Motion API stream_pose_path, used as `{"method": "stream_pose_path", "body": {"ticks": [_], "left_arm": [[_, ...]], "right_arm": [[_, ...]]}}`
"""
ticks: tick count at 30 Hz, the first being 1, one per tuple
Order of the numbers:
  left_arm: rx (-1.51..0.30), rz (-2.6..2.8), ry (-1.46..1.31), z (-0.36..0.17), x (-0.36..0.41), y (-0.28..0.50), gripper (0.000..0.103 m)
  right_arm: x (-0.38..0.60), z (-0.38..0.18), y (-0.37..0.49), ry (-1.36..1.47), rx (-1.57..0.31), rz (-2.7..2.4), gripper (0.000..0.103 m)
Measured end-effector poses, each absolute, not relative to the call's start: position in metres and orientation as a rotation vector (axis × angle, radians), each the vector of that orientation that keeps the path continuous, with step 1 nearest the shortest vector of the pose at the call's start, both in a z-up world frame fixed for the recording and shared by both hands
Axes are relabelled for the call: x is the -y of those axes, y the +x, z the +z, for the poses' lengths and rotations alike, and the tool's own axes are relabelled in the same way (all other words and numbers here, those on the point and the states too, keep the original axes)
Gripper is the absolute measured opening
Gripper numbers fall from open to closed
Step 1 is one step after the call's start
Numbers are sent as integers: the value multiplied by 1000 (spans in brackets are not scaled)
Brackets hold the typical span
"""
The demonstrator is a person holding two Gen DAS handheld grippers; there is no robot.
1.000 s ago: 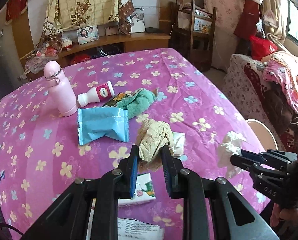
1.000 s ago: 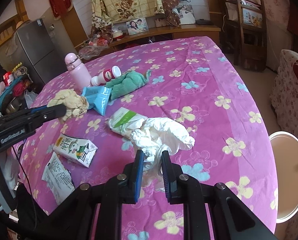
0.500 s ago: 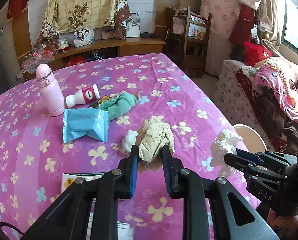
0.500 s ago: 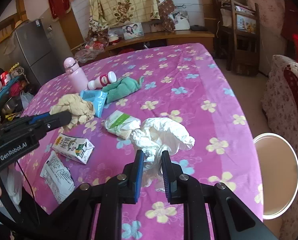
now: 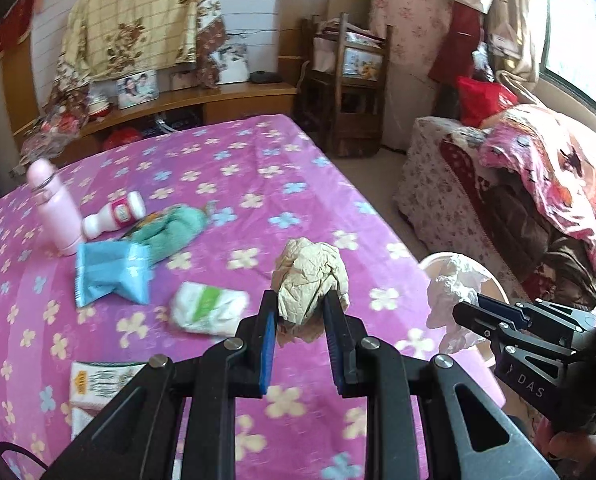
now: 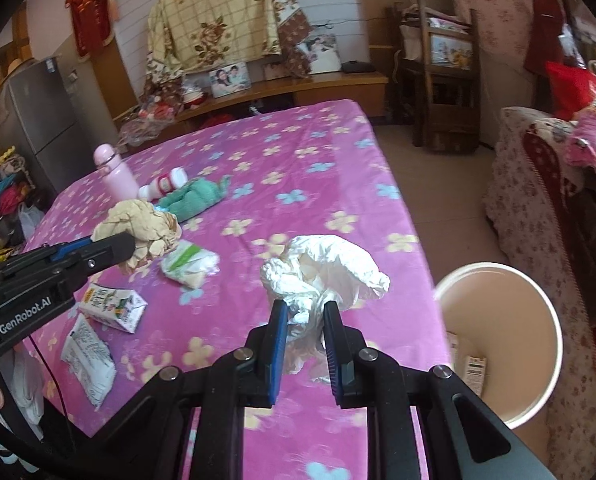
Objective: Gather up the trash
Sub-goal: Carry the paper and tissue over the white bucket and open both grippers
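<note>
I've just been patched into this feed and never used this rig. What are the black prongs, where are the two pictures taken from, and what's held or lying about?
No robot: a person carries two handheld grippers, each with a fisheye camera looking along its fingers. In the left view, the left gripper is shut on a crumpled beige paper ball. In the right view, the right gripper is shut on a crumpled white plastic bag, near a round white bin on the floor. On the purple flowered tablecloth lie a pink bottle, green cloth, milk carton and wrappers.
</note>
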State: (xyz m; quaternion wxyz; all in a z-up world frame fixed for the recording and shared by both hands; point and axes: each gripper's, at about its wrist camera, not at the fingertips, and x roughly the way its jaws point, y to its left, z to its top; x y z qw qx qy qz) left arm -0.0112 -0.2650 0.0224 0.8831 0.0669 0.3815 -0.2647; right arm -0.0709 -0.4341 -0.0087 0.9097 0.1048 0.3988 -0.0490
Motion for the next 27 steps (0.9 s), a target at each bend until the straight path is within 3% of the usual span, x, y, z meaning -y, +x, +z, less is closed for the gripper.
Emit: {"method": "stream_pose_path", "body": {"ticks": [27], "left_arm": [[-890,-847,239,-25,454,-35,25]], "right_arm": [[608,-73,-143,361,-928,-427,21]]}}
